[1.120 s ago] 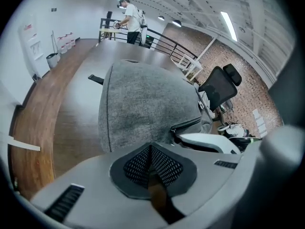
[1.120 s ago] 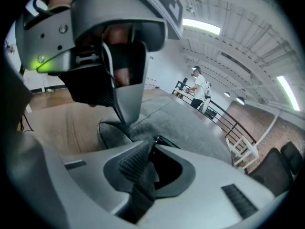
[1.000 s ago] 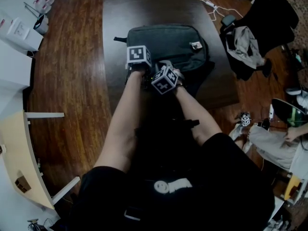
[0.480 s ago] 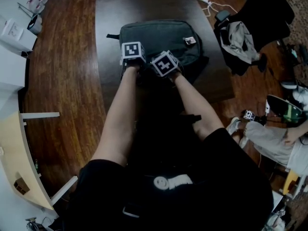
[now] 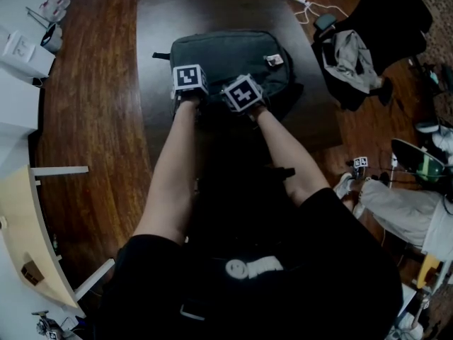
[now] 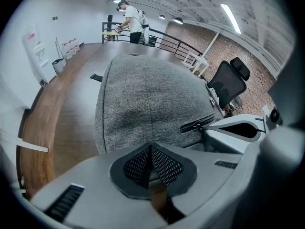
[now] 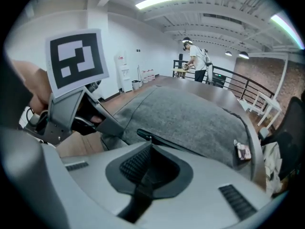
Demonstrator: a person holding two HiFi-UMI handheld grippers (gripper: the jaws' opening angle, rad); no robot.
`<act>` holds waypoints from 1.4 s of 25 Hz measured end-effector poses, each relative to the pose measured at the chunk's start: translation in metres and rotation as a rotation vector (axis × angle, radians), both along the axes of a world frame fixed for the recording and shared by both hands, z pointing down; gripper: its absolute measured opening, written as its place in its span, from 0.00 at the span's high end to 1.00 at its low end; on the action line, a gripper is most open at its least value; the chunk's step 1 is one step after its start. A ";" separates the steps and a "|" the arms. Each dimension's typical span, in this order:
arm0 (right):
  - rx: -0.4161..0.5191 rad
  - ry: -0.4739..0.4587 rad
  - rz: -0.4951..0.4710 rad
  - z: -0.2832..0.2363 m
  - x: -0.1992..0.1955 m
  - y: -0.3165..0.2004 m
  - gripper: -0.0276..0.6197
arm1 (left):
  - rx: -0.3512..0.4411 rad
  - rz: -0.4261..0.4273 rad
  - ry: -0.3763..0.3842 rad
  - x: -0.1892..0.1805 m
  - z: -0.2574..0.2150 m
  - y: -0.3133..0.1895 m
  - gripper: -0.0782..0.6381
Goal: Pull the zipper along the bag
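Note:
A dark grey bag (image 5: 226,59) lies on the dark table (image 5: 205,6). Both marker cubes sit at its near edge: the left cube (image 5: 188,78) and the right cube (image 5: 243,93), which hide the jaws below them. In the left gripper view my left gripper (image 6: 151,149) is shut, pinching the near edge of the bag (image 6: 147,94). The zipper (image 6: 196,126) runs off to the right there. In the right gripper view my right gripper (image 7: 150,149) is shut on the black zipper pull (image 7: 142,136), at the zipper line on the bag (image 7: 190,116).
An office chair with clothes draped on it (image 5: 361,48) stands right of the table. A white cable (image 5: 301,2) lies at the table's far end. White shelving (image 5: 21,48) lines the left wall. A person (image 6: 131,20) stands far off by a railing.
The right gripper has rolled and shifted right, away from the left one, still at the bag's near edge. The left gripper has kept its place on the bag.

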State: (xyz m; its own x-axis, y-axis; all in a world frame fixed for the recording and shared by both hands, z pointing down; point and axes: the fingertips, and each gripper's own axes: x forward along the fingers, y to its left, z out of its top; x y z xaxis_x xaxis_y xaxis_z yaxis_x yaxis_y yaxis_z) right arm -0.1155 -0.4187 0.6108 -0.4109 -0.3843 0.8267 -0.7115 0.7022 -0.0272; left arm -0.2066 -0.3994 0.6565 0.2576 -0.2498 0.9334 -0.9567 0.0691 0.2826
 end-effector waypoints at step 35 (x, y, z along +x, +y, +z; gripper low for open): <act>-0.003 -0.100 0.063 -0.006 0.028 -0.017 0.93 | 0.010 -0.040 -0.025 0.001 0.006 -0.003 0.89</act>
